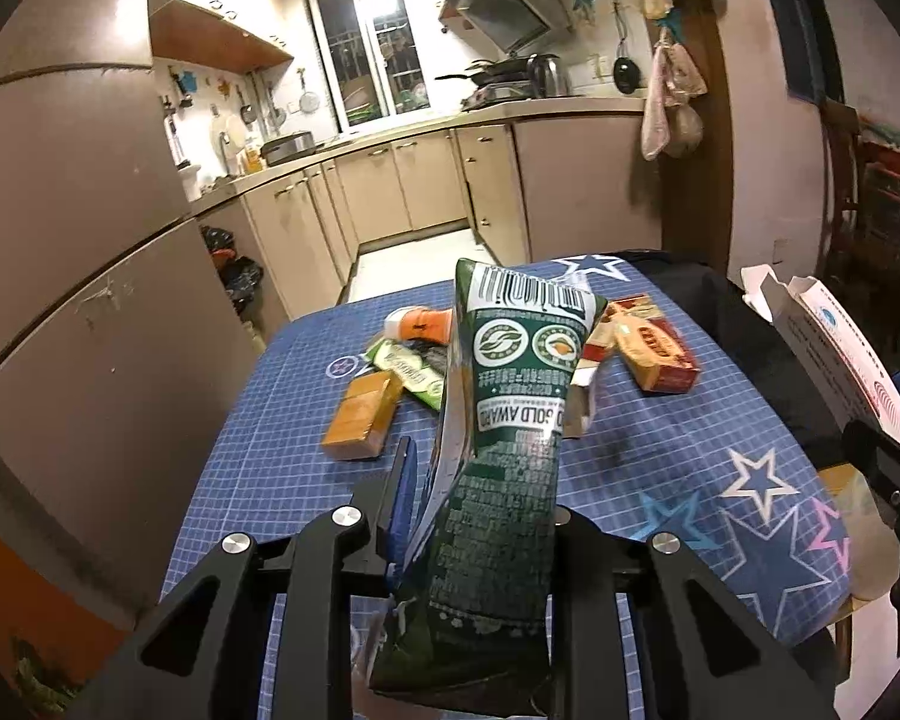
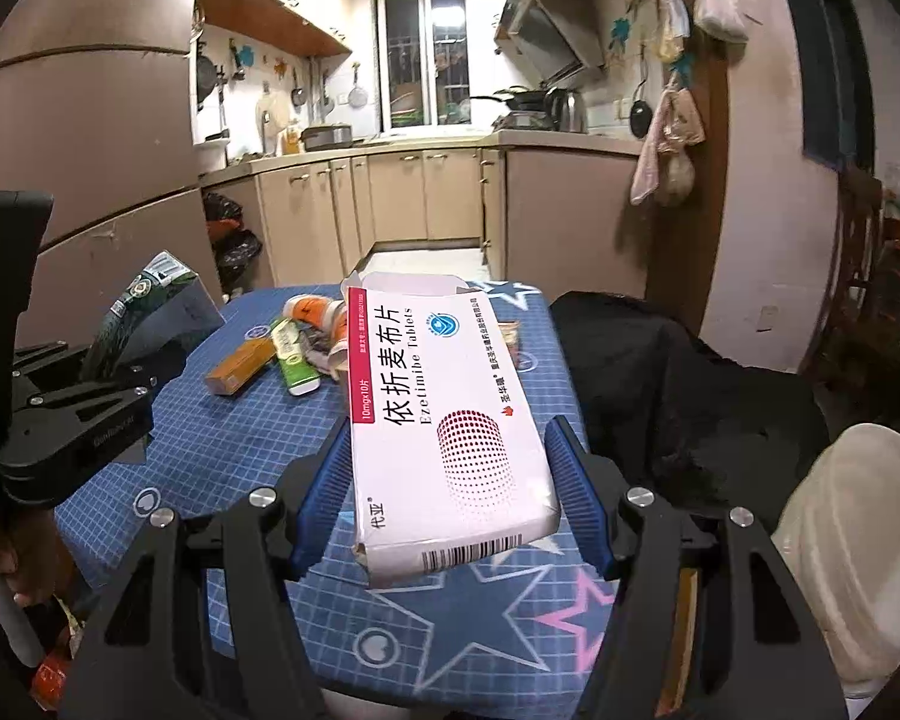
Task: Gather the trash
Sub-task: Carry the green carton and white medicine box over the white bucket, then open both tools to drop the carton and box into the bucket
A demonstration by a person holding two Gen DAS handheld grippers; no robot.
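My left gripper is shut on a dark green snack wrapper that stands up between its jaws above the blue gridded table. That wrapper also shows at the left of the right wrist view. My right gripper is shut on a white and pink tablet box, its blue pads pressing both long sides; the box's far flap is open. The same box appears at the right edge of the left wrist view. More trash lies on the table: an orange box, a light green packet, an orange-white bottle and a red box.
A black bag or cloth lies on the table's right side, with a white lidded container beside it. Kitchen cabinets stand beyond the table and a brown refrigerator on the left. Black trash bags sit on the floor.
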